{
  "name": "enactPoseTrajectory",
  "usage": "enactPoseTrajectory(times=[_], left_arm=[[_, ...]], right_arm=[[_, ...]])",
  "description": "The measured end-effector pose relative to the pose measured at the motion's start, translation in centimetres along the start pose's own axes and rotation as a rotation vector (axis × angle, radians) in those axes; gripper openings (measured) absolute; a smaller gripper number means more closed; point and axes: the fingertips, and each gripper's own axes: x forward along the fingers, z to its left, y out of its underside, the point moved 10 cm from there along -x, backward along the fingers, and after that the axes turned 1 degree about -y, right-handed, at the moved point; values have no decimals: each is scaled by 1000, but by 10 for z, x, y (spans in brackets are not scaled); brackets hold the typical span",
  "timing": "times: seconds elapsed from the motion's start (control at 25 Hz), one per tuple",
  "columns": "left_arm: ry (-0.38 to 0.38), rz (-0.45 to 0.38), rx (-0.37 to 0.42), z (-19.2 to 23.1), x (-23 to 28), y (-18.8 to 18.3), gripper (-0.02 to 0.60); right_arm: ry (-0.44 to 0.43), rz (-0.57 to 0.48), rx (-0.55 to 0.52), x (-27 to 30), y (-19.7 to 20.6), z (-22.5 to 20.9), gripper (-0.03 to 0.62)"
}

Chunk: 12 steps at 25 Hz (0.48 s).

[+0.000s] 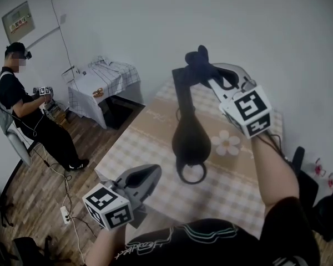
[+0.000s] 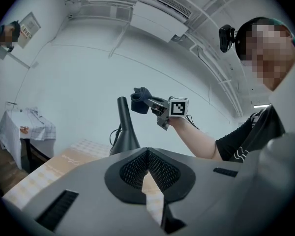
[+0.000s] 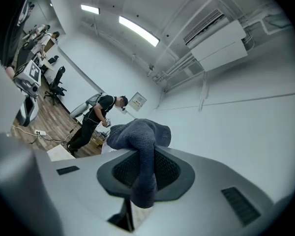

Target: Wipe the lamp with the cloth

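A black desk lamp (image 1: 188,137) stands on the checked tablecloth of the table (image 1: 150,132), its ring base nearest me and its stem rising upright. My right gripper (image 1: 208,73) is raised beside the top of the stem, shut on a dark blue cloth (image 1: 198,60) that bunches past its tips. In the right gripper view the cloth (image 3: 140,146) hangs down between the jaws. My left gripper (image 1: 150,173) hovers low at the table's near left edge, shut and holding nothing. The left gripper view shows the lamp (image 2: 124,132) with the cloth (image 2: 139,102) at its top.
A person (image 1: 28,110) holding grippers stands on the wooden floor at far left. A small table with a white checked cover (image 1: 97,82) stands against the back wall. A power strip (image 1: 65,215) and cables lie on the floor. Dark chairs (image 1: 305,170) sit at right.
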Motion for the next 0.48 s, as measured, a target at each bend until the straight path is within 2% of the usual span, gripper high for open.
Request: enactPoseTrajectory(times=[0.2, 0.48], left_arm=[[-56, 10, -22, 1, -4, 9, -2], [-93, 36, -41, 1, -5, 21, -2]], right_arm=[[-6, -9, -44, 26, 6, 1, 57], [-59, -13, 31, 39, 29, 6, 57]])
